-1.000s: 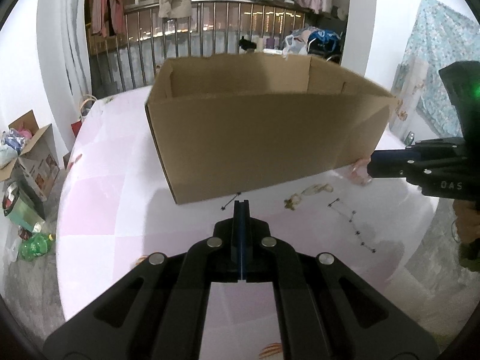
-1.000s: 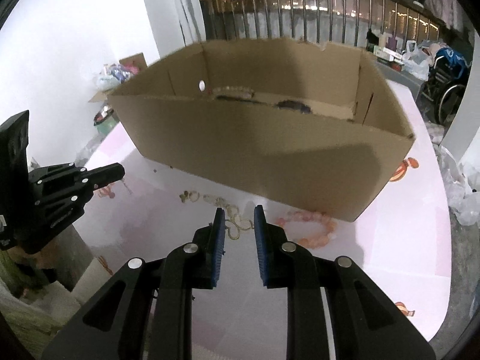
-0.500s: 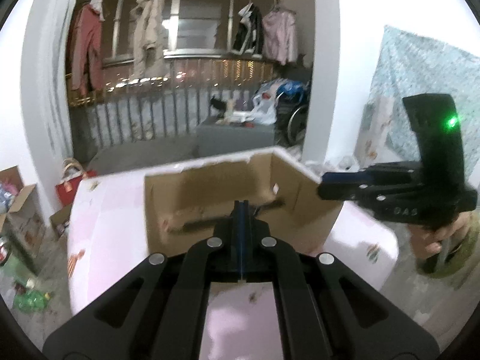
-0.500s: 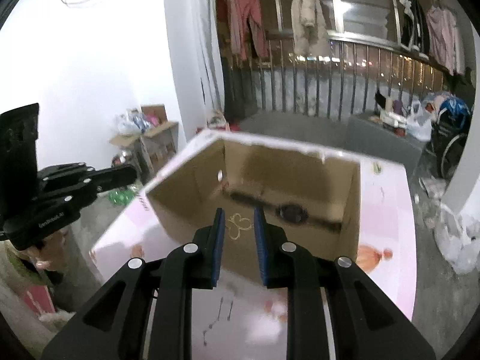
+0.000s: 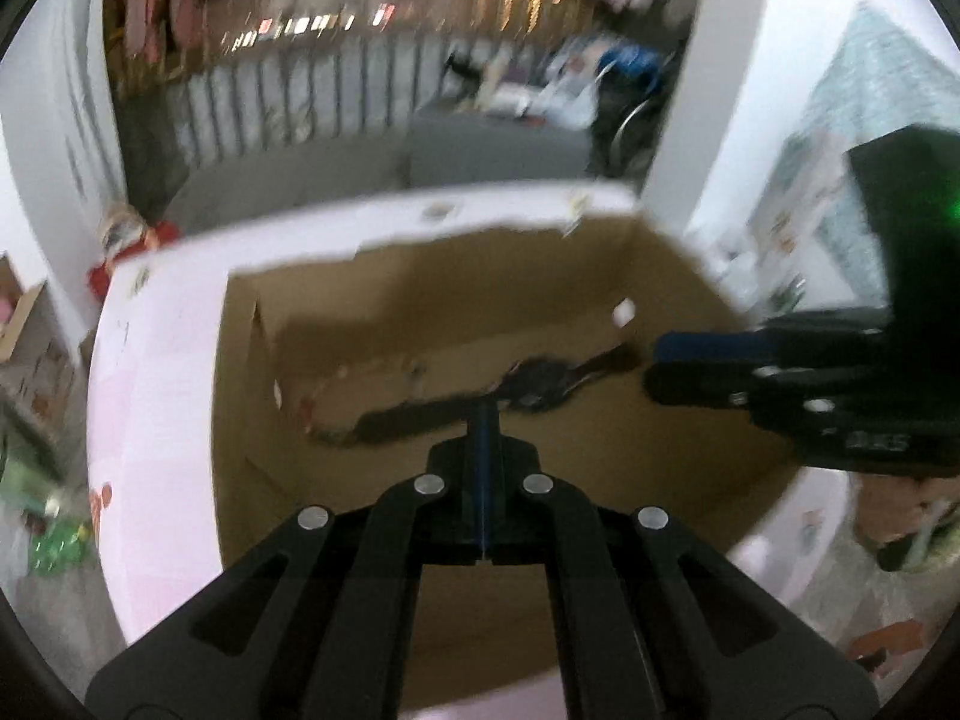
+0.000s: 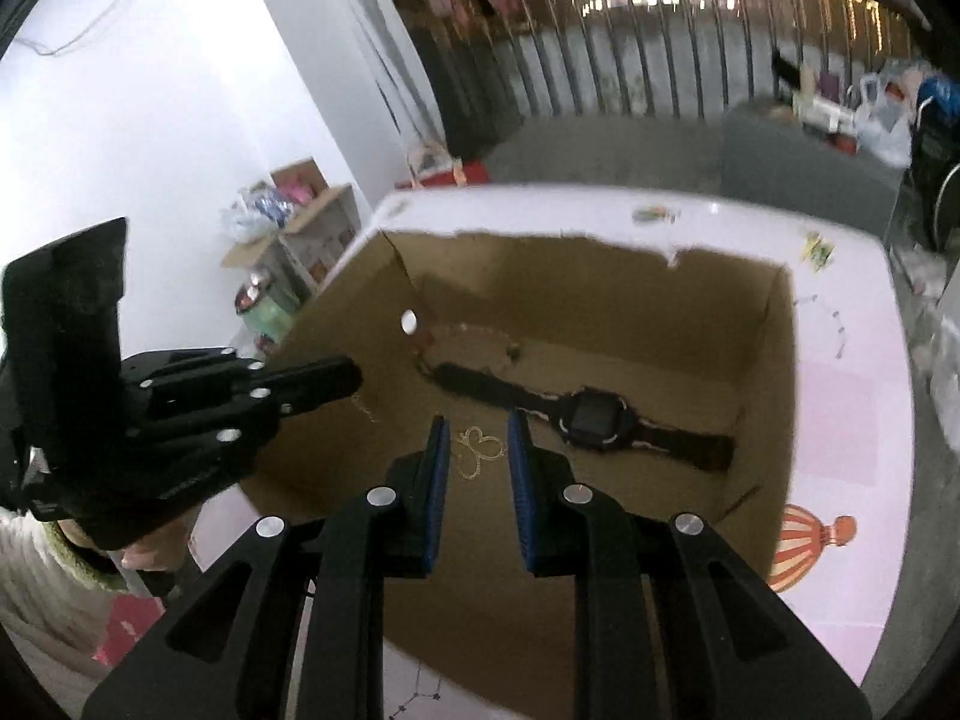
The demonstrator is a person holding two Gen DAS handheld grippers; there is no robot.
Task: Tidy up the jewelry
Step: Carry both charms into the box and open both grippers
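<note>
Right gripper [image 6: 477, 447] over the cardboard box [image 6: 774, 360], jaws partly apart with a gold chain [image 6: 477, 450] strung between – release low, clear of the watch [image 6: 591, 420]. Left gripper [image 5: 485, 420] pinched closed, seemingly empty.

left tongs [image 5: 485, 420]: jaws pressed together; angled down | right tongs [image 6: 478, 438]: jaws slightly apart; angled down

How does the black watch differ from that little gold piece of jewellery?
The watch is black and chunky with a broad strap; the gold butterfly chain is thin, looping wire. The watch lies flat on the cardboard box floor; the gold butterfly chain sits between the fingers of the right tool. Both are wearable pieces.
</note>
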